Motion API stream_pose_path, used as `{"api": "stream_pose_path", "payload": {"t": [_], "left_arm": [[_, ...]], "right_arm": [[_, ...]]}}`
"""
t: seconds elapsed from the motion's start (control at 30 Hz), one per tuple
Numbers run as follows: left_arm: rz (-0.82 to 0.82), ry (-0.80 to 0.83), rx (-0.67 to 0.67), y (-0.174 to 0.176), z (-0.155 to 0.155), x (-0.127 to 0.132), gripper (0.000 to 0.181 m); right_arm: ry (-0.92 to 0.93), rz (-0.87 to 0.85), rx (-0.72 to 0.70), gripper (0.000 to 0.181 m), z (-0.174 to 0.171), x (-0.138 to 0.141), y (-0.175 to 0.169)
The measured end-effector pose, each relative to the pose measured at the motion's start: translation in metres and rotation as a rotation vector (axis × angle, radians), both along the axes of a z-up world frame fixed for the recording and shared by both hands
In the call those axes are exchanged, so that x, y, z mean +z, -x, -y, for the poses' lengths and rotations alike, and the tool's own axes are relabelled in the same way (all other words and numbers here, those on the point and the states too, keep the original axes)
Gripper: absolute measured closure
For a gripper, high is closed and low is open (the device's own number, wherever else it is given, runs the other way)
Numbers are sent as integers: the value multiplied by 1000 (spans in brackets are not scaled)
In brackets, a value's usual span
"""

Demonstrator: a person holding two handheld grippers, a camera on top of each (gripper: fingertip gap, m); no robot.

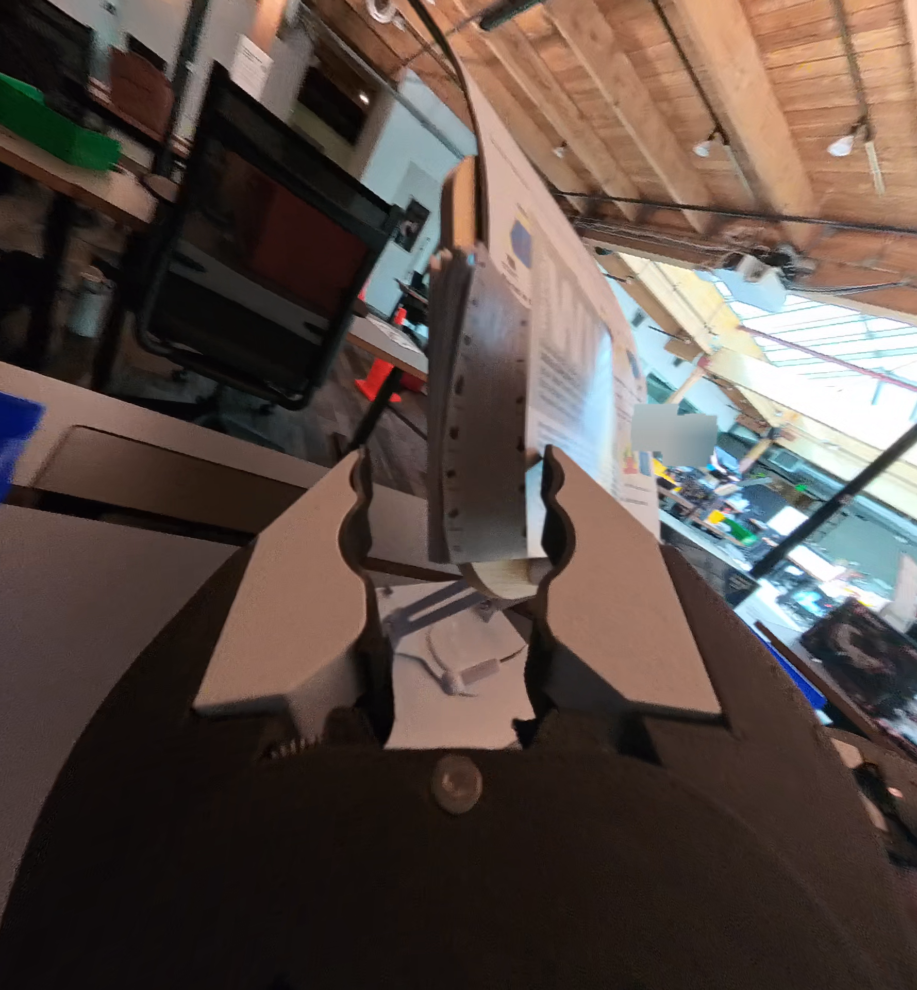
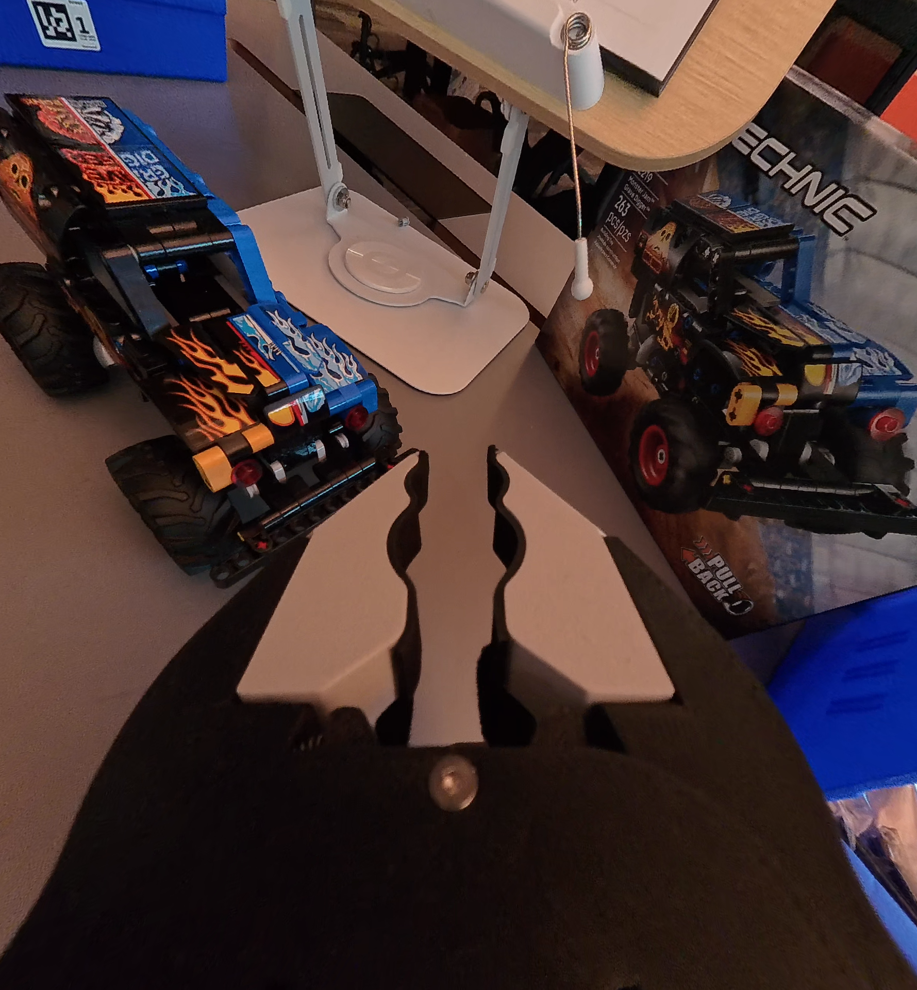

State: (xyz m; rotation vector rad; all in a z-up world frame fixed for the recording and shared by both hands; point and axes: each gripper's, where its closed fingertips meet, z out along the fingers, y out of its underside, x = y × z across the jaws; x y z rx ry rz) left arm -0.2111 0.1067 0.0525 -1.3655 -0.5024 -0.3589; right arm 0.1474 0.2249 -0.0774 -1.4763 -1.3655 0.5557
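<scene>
In the left wrist view my left gripper (image 1: pixel 455 452) is open. A stack of grey booklet pages (image 1: pixel 477 407) stands on edge between its fingertips, on a wooden book stand (image 1: pixel 499 581). The right finger (image 1: pixel 595 578) is close against the pages' lower right edge, and a wider printed page (image 1: pixel 568 343) curves up behind. In the right wrist view my right gripper (image 2: pixel 457 451) is empty, its fingers a narrow gap apart above the grey table (image 2: pixel 44 616). A blue and black toy monster truck (image 2: pixel 188 321) with flame decals stands just left of its left fingertip.
The stand's white base (image 2: pixel 408 332) and wooden board (image 2: pixel 659 123) are ahead of the right gripper. The truck's picture box (image 2: pixel 766 375) stands at right. Blue bins sit at back left (image 2: pixel 124 37) and near right (image 2: pixel 874 685). A black cart (image 1: pixel 263 257) stands beyond the table.
</scene>
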Motion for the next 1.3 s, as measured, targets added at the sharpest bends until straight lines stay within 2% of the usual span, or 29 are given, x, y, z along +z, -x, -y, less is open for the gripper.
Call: {"api": "stream_pose_path", "payload": {"t": [0.07,0.13,0.17,0.3,0.43,0.57,0.67,0.8,0.9,1.03,1.17,1.27,1.3], "left_arm": [[-18,15,-30,-2,1,0,122],[47,69,-238,-29,-16,-13,124],[83,90,-290,-37,-24,-21,124],[137,38,-263,-32,-29,-31,155],[127,-55,-206,-16,-10,-17,176],[47,-29,-179,-14,-2,-10,179],[22,-80,-143,-11,6,3,180],[-57,-155,-134,-22,19,33,180],[-177,-197,-180,-54,28,68,179],[-263,-247,-279,-120,28,110,179],[-326,-256,-341,-190,17,127,179],[-346,-257,-381,-233,12,130,180],[-348,-255,-409,-247,10,129,179]], "right_arm": [[2,-5,0,161,0,2,0],[5,-9,3,161,1,2,0],[8,-7,5,161,1,1,1],[5,1,6,161,1,-1,1],[6,-17,3,162,1,5,-1],[18,-13,3,163,0,2,-1],[5,-9,-3,163,-1,2,-2],[-13,-81,-21,157,-1,24,-4],[-87,-159,-29,145,9,61,-1],[-214,-217,56,122,58,112,32],[-323,-275,129,109,106,152,81],[-343,-301,115,104,110,163,115],[-317,-320,115,97,109,162,124]]}}
